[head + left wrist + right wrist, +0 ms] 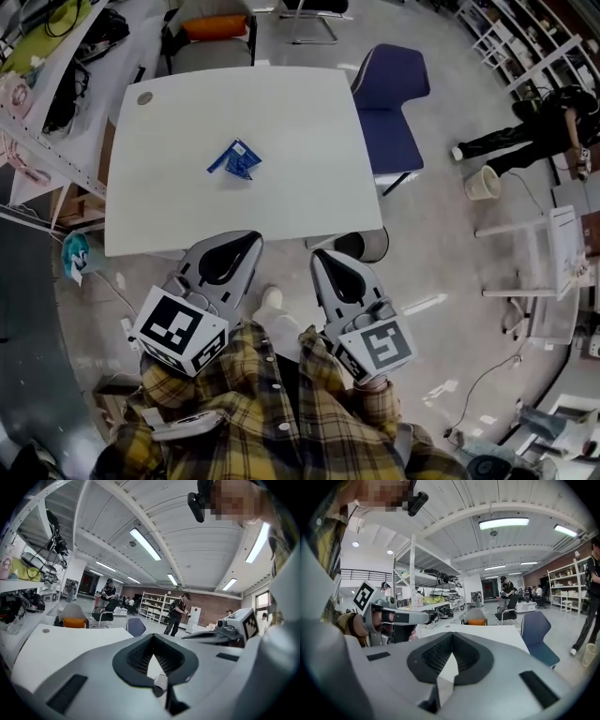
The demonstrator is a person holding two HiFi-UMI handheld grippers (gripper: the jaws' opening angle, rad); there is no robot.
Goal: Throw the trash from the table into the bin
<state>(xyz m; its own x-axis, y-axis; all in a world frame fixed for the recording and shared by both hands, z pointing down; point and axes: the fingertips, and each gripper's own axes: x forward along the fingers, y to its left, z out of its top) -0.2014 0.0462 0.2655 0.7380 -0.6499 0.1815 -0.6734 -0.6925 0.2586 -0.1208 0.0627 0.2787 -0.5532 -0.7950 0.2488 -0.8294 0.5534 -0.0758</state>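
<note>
- The white desk (281, 202) fills the middle of my head view. It is bare apart from one piece of trash lying near its centre.
- A blue chair (389, 98) stands at the desk's far right corner.
- Out on the floor to the right, beyond the chair and well apart from the desk, sits a pale round tub (484, 182). I take that for the bin.
- The left tool (232, 248) has its jaws together with nothing between them. It sits close in front of my body at the desk's near edge, pointing roughly level across the top.
- The right tool (333, 262) is just beside it in the same pose, jaws also together and empty. It is just off the desk's near right corner.
- The trash is a crumpled blue wrapper (234, 159), well ahead of both tools.
- I judge the wrapper light, thin and soft, so it should crush under the pads instead of resisting. Being glossy film, it may slide on the smooth top.
- I would pinch a raised fold or the bunched middle, not a flat edge. One tool should be enough.
</note>
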